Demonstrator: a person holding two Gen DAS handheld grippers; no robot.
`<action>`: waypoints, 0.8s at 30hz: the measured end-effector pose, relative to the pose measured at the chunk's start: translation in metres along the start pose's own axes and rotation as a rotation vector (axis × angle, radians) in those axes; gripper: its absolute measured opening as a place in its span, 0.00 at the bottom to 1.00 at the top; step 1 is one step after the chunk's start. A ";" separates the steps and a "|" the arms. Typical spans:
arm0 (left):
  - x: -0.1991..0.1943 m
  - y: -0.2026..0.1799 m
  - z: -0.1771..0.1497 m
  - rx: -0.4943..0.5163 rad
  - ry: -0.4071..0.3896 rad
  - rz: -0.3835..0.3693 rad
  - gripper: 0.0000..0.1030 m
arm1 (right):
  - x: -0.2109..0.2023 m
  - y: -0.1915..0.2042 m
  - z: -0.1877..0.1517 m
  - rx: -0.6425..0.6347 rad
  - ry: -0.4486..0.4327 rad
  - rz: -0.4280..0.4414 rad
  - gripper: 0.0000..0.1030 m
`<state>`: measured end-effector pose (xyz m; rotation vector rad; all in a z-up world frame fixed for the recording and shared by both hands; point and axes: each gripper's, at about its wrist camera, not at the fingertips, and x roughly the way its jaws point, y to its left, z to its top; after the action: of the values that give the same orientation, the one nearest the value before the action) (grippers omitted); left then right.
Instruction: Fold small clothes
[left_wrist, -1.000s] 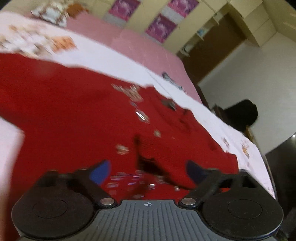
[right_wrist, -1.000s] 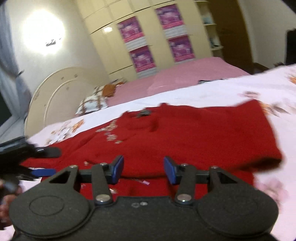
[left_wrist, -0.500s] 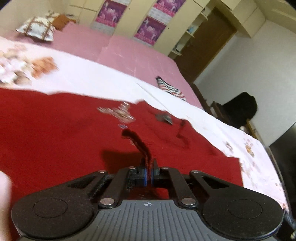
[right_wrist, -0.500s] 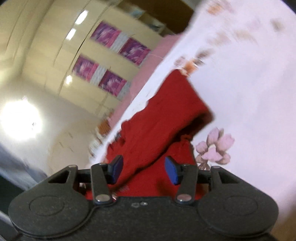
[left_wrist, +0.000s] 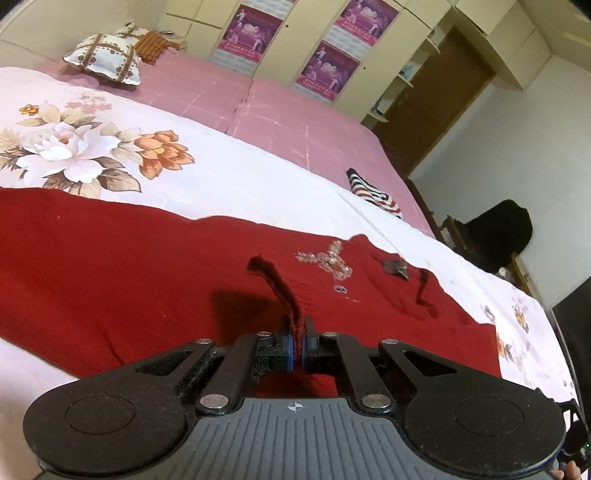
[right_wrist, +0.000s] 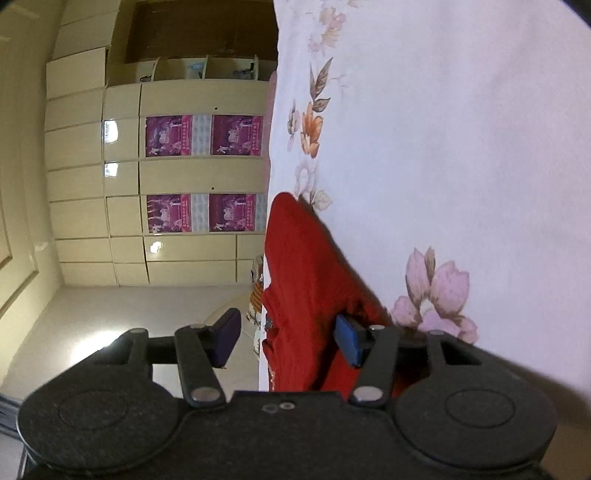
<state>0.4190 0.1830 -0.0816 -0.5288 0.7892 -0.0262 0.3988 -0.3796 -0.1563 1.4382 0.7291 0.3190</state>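
A red knitted sweater (left_wrist: 147, 266) with a beaded ornament (left_wrist: 328, 260) lies spread on the flowered bedsheet (left_wrist: 221, 177). My left gripper (left_wrist: 298, 347) is shut on a pinched ridge of its knit (left_wrist: 280, 291), which rises from the pads. In the right wrist view the picture is rolled on its side. My right gripper (right_wrist: 288, 341) is level with the sweater (right_wrist: 303, 280), and a thick edge of it lies between the jaws. The jaws are closing. One blue pad (right_wrist: 349, 343) sits at the cloth and the other (right_wrist: 225, 339) stands apart from it.
A striped garment (left_wrist: 373, 192) lies further back on the bed, and a patterned pillow (left_wrist: 103, 59) sits at the head. Cream wardrobes with purple posters (left_wrist: 255, 29) stand behind. A dark chair (left_wrist: 498, 229) is to the right of the bed.
The left jaws went from wide open to shut on a fold of the sweater and drew it along. The right gripper rolled onto its side and sank to the sweater's edge.
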 end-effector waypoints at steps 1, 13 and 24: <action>0.001 0.001 0.001 0.004 0.004 0.004 0.04 | 0.001 0.000 0.000 0.000 0.001 -0.005 0.53; 0.016 0.015 -0.002 0.005 0.046 0.024 0.04 | 0.002 0.009 -0.007 -0.187 -0.017 -0.167 0.05; 0.022 0.012 -0.006 0.050 0.059 0.056 0.04 | -0.014 0.036 -0.018 -0.402 -0.015 -0.199 0.22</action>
<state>0.4282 0.1862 -0.1051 -0.4599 0.8583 -0.0097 0.3852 -0.3697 -0.1169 0.9799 0.7410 0.2812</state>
